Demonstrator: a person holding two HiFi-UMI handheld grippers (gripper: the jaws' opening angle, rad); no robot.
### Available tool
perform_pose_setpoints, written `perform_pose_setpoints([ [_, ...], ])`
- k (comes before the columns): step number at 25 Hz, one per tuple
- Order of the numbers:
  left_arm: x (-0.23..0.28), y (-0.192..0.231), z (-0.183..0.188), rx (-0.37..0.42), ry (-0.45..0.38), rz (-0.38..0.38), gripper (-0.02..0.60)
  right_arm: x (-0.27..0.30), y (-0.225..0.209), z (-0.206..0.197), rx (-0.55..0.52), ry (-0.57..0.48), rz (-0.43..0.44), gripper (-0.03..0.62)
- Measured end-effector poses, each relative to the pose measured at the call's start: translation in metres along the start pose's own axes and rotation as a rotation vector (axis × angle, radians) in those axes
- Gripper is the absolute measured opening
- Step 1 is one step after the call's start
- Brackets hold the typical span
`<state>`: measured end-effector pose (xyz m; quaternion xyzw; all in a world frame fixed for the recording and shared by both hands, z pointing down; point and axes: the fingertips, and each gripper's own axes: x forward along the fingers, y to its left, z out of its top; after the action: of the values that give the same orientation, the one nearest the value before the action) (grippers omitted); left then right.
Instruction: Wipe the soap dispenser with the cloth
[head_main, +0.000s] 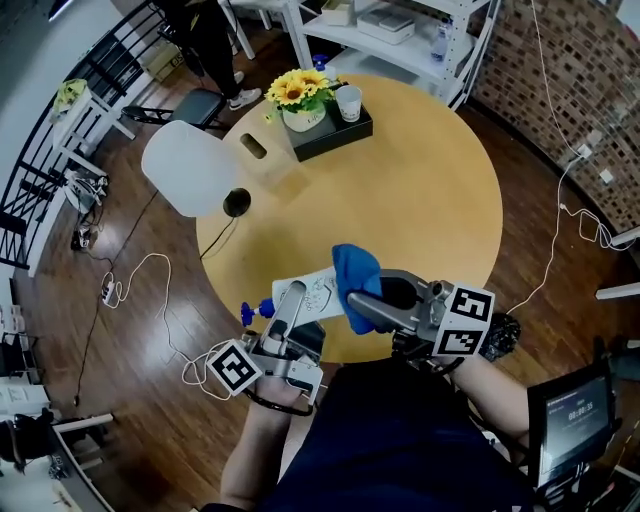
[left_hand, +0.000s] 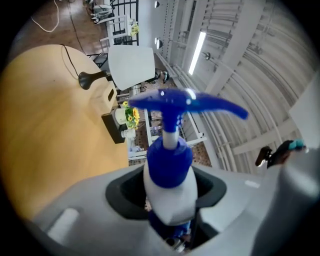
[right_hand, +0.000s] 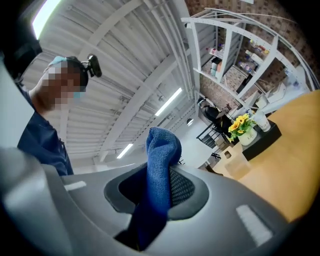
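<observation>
Two tools full, wiping not begun
Held tight: soap dispenser in left gripper, blue cloth in right gripper, at its 2 o'clock; rub next.

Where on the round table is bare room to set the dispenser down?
The table's centre and right half are bare, from the black tray to the near edge. Crowded: the far-left rim, with tray, wooden block and white chair.

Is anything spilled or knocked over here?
Nothing looks spilled or broken. The flowers and cup stand upright on their tray. The soap dispenser is off the table, gripped by the left hand-held gripper.
</observation>
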<state>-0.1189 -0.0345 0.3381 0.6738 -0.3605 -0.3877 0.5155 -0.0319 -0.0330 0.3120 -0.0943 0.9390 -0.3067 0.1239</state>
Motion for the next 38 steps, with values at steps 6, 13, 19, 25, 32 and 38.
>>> perform_pose_setpoints([
  [6,0.002,-0.01,-0.03,0.1,0.129,-0.012,0.204,-0.015,-0.05,-0.003,0.174,-0.014,-0.085,0.094],
  [13,-0.002,0.027,-0.038,0.085,0.099,0.069,0.204,-0.044,-0.086,-0.113,0.415,0.132,-0.206,0.094],
  [19,-0.005,0.138,-0.025,0.832,0.289,0.511,0.204,-0.125,-0.173,-0.175,0.168,0.503,-0.687,0.094],
  [25,-0.008,0.221,-0.025,1.16,0.362,0.742,0.204,-0.166,-0.24,-0.175,0.03,0.648,-0.915,0.098],
  [32,0.006,0.24,-0.029,1.122,0.39,0.775,0.204,-0.139,-0.272,-0.183,-0.031,0.772,-0.928,0.098],
  [38,-0.011,0.257,-0.033,1.097,0.401,0.812,0.207,-0.144,-0.276,-0.212,-0.034,0.855,-0.948,0.104],
])
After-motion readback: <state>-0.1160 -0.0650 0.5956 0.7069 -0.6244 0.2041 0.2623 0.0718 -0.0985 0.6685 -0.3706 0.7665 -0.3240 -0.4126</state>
